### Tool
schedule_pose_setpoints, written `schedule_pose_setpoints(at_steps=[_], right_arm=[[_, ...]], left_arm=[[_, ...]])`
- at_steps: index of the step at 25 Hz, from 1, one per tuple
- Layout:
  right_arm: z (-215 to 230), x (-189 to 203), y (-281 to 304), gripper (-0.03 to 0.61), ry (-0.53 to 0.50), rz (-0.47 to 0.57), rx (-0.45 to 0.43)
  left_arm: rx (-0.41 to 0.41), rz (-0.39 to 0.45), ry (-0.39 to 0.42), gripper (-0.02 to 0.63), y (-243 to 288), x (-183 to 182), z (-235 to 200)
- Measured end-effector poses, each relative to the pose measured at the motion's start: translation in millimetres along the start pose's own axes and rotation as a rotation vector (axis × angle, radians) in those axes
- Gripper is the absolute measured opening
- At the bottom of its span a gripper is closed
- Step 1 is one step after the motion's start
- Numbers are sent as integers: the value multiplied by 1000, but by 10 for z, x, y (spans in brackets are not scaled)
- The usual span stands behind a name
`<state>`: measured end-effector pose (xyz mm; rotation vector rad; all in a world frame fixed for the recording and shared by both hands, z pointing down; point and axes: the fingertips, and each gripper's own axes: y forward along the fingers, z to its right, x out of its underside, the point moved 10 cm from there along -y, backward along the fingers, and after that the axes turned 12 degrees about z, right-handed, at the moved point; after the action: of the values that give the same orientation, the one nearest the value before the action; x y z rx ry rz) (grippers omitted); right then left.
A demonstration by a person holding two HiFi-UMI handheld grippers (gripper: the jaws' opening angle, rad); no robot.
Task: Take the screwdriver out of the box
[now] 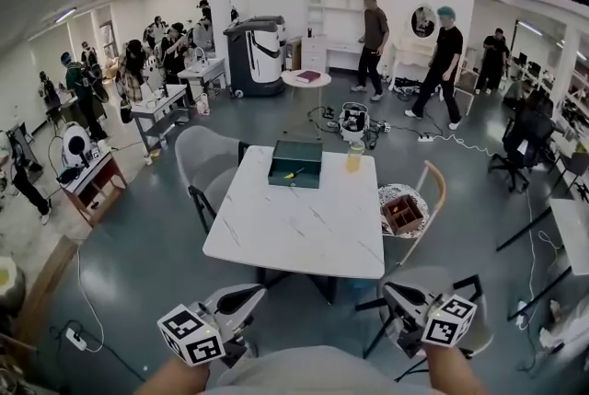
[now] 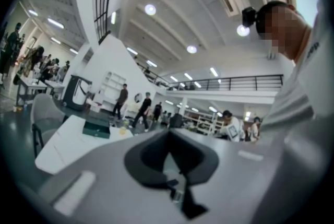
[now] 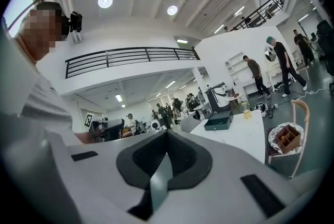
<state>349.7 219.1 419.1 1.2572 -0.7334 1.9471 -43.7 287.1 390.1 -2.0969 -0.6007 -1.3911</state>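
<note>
A dark green box [image 1: 294, 165] stands open at the far edge of the white marble table [image 1: 294, 232]. Inside it lies a small yellow-handled screwdriver [image 1: 294, 173]. Both grippers are low and close to me, well short of the table's near edge. The left gripper [image 1: 258, 290] has its jaws together and holds nothing. The right gripper [image 1: 388, 289] also looks shut and empty. The left gripper view shows the box [image 2: 96, 129] far off beyond its closed jaw tips [image 2: 168, 131]. From the right gripper view, the box [image 3: 218, 122] is seen past its own closed tips [image 3: 167, 131].
A glass of yellow liquid [image 1: 354, 156] stands right of the box. A grey chair [image 1: 202, 163] sits at the table's far left, and a round seat with a wooden compartment tray [image 1: 402, 214] at its right. Cables lie on the floor and people stand farther back.
</note>
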Motion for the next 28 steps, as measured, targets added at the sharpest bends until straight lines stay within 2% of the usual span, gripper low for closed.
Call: schedule_pose_setpoints(at_steps=[5, 10, 16, 21, 28], right_arm=[[109, -1, 142, 8, 1, -7, 23], [245, -34, 408, 8, -14, 10, 76], [372, -70, 1057, 8, -42, 29, 150], [446, -128, 1771, 8, -53, 32, 190], [648, -144, 2641, 8, -59, 26, 216]], left_arm=[[29, -14, -5, 5, 162, -42, -207], [69, -7, -21, 5, 345, -112, -660], [141, -5, -38, 5, 672, -295, -1535], [194, -11, -37, 5, 891, -608, -2307], [213, -30, -48, 5, 1105, -834, -3213]])
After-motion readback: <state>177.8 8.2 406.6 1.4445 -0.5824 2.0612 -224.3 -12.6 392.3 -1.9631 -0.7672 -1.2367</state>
